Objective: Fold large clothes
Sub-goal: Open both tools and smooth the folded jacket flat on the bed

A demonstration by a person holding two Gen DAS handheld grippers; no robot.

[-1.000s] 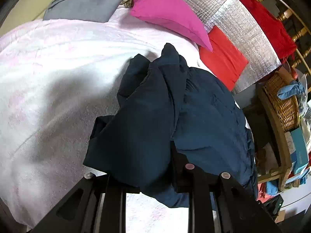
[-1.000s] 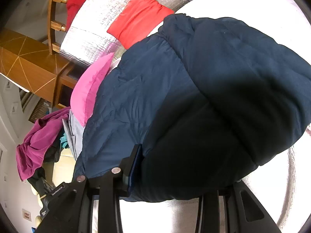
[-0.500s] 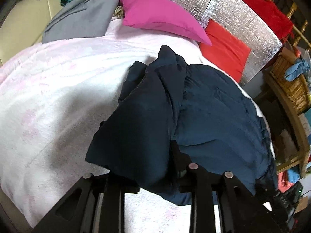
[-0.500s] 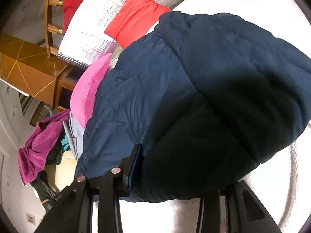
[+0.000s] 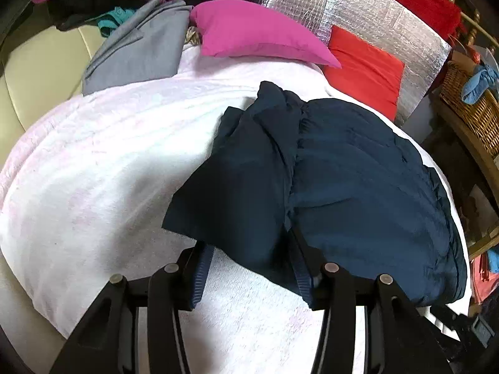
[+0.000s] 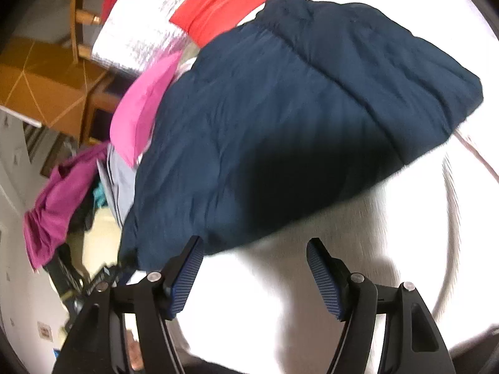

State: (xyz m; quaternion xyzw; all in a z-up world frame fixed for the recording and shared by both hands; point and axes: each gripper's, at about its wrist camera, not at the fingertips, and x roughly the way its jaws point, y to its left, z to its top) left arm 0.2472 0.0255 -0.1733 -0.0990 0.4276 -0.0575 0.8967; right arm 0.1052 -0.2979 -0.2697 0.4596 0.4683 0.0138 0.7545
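Now both of your tongs have let go. A second ago your left gripper pinched a fold of the dark navy padded jacket; its jaws have just been opening and stand apart, the jacket's near corner drooping between them, though whether the right-hand pad still touches the cloth you cannot tell. Your right gripper, earlier clamped on the jacket's near hem, has just been opening too; its jaws are wide, with bare white cover between them and the hem just beyond the tips, brushing the left pad at most. The jacket lies folded on the white quilted bed cover, toward its right side, in front of the magenta pillow and the red cushion.
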